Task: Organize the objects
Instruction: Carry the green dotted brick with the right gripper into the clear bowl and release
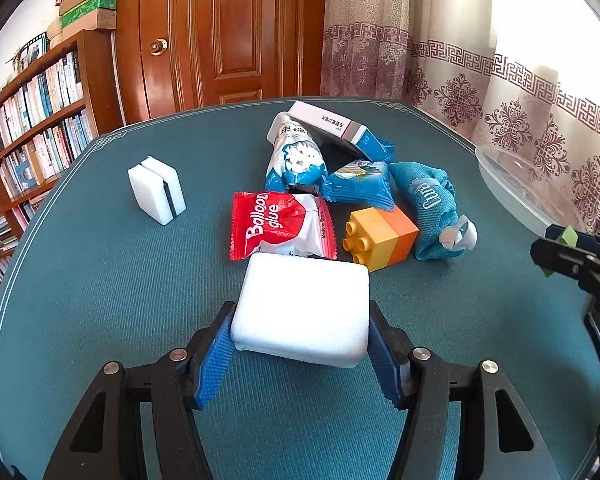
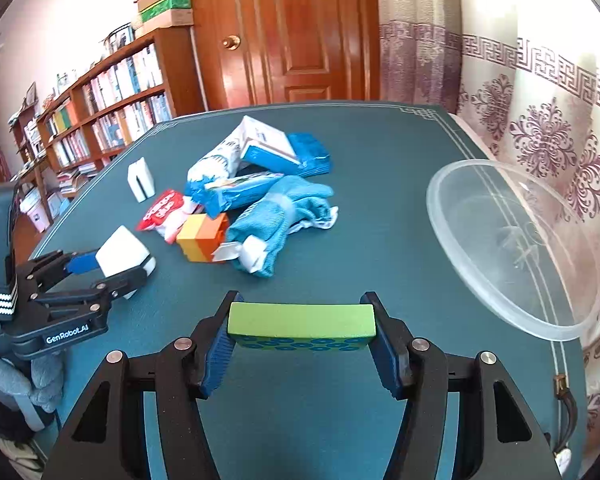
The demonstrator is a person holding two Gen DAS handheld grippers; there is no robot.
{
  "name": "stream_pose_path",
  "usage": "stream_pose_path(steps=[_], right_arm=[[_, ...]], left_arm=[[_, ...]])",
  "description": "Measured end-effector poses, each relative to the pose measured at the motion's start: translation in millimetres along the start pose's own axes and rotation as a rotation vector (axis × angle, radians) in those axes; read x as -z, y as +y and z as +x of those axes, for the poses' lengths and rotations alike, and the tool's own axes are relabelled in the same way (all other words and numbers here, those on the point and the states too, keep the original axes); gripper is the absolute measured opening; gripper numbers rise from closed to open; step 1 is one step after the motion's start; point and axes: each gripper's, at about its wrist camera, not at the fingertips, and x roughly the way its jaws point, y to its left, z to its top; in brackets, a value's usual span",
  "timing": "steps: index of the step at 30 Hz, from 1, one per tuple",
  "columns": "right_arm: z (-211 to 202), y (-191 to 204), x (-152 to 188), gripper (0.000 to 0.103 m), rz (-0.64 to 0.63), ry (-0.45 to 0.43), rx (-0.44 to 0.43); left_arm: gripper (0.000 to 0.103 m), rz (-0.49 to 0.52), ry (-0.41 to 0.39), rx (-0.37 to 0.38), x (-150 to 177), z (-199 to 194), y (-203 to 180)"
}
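Note:
My left gripper (image 1: 300, 328) is shut on a white sponge block (image 1: 304, 312), held just above the table in front of the pile; it also shows in the right wrist view (image 2: 126, 258). My right gripper (image 2: 302, 324) is shut on a green block (image 2: 302, 326) with blue circles underneath, left of the clear plastic bowl (image 2: 512, 248). The pile holds a red Balloon glue packet (image 1: 280, 226), a yellow-orange toy brick (image 1: 380, 236), a blue cloth (image 1: 428, 204), blue snack bags (image 1: 358, 182) and a white box (image 1: 332, 122).
A second white sponge (image 1: 156, 190) stands alone left of the pile. The table (image 1: 100, 280) is covered in teal cloth. The bowl's rim (image 1: 512, 188) is at the right edge. A bookshelf, wooden door and curtains stand behind.

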Motion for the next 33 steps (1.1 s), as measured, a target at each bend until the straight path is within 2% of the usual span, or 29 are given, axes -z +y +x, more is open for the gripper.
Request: stream_pose_path(steps=[9,16,20,33], right_arm=[[-17.1,-77.0,-20.1,0.061,0.154,-0.050,0.164],[-10.2,-127.3,-31.2,0.061,0.240,-0.054,0.246],[-8.6,-143.4,-24.5,0.062,0.276,-0.057,0.275],[-30.8,-130.5,-1.5,0.064,0.240,-0.090,0.246]], left_arm=[[0.065,0.010,0.004,0.035,-6.9,-5.4,-13.0],[0.065,0.056,-0.007,0.060,-15.6,-10.5,-36.5],[0.065,0.075,-0.011,0.070,-21.3,-11.3,-48.3],[0.065,0.155,-0.007,0.115,-41.2,-2.2,-99.5]])
